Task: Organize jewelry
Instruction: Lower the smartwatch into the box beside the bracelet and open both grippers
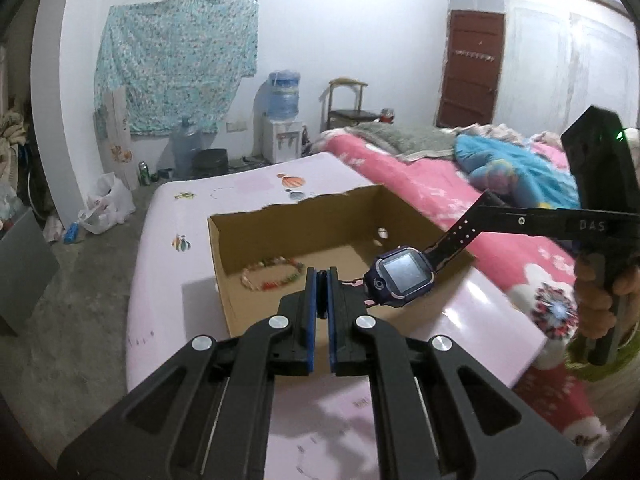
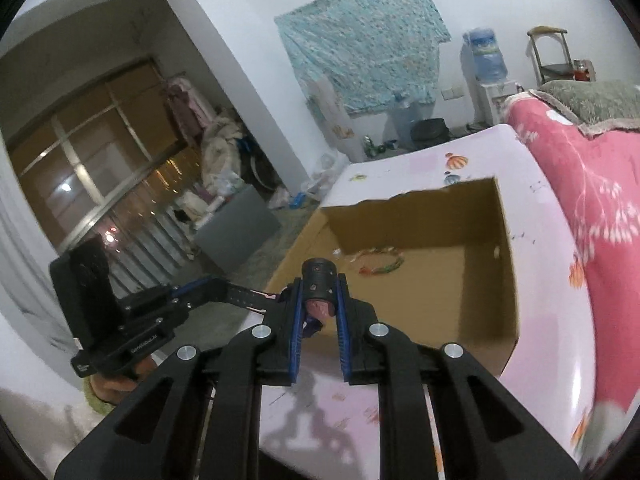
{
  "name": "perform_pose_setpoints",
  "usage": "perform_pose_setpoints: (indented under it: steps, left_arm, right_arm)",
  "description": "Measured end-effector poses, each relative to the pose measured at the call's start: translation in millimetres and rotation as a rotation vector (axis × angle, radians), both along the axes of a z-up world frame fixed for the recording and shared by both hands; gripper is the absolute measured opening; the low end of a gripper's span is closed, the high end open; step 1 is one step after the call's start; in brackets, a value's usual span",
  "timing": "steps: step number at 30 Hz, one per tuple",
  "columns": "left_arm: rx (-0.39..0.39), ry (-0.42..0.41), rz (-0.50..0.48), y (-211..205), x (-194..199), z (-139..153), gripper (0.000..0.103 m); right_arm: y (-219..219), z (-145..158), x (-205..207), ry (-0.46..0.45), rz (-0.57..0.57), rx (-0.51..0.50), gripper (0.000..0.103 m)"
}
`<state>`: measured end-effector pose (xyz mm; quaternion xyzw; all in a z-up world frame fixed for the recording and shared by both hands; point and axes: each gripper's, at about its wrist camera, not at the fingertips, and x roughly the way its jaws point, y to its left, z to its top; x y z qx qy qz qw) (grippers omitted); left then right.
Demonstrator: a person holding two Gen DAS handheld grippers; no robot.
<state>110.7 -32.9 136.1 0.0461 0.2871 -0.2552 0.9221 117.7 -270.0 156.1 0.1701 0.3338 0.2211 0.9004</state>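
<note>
A dark smartwatch (image 1: pixel 402 280) with a square screen hangs between my two grippers above the near edge of an open cardboard box (image 1: pixel 224 256). My left gripper (image 1: pixel 321 276) is shut on one end of the watch strap. My right gripper (image 2: pixel 320 284) is shut on the other strap end (image 2: pixel 318 280); it also shows in the left wrist view (image 1: pixel 480 210). A colourful bead bracelet (image 1: pixel 272 276) lies on the box floor and shows in the right wrist view too (image 2: pixel 380 262).
The box stands on a pink table (image 1: pixel 192 216) with stickers. A bed with a pink floral cover (image 1: pixel 420 188) runs along the table's right side. A water dispenser (image 1: pixel 282 120), bags and a chair stand by the far wall.
</note>
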Motion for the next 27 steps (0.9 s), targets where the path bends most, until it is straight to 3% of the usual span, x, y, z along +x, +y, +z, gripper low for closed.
perform_pose_setpoints:
  steps: [7, 11, 16, 19, 25, 27]
  left_arm:
    - [0.099, 0.178, 0.033, -15, 91, -39, 0.004]
    - [0.145, 0.246, 0.036, -19, 116, -56, 0.004]
    - [0.181, 0.294, 0.031, -19, 127, -72, 0.009]
    - [0.188, 0.298, 0.04, -17, 130, -75, 0.033]
    - [0.176, 0.28, 0.053, -11, 130, -69, 0.043]
    - [0.16, 0.27, 0.064, -6, 125, -63, 0.052]
  right_arm:
    - [5, -53, 100, 0.261, 0.002, -0.085, 0.015]
    - [15, -84, 132, 0.36, 0.025, -0.174, 0.02]
    - [18, -97, 143, 0.381, -0.001, -0.247, 0.035]
    - [13, -93, 139, 0.367, -0.029, -0.267, 0.04]
    - [1, -85, 135, 0.344, -0.054, -0.264, 0.044]
    - [1, -77, 132, 0.315, -0.068, -0.288, 0.045]
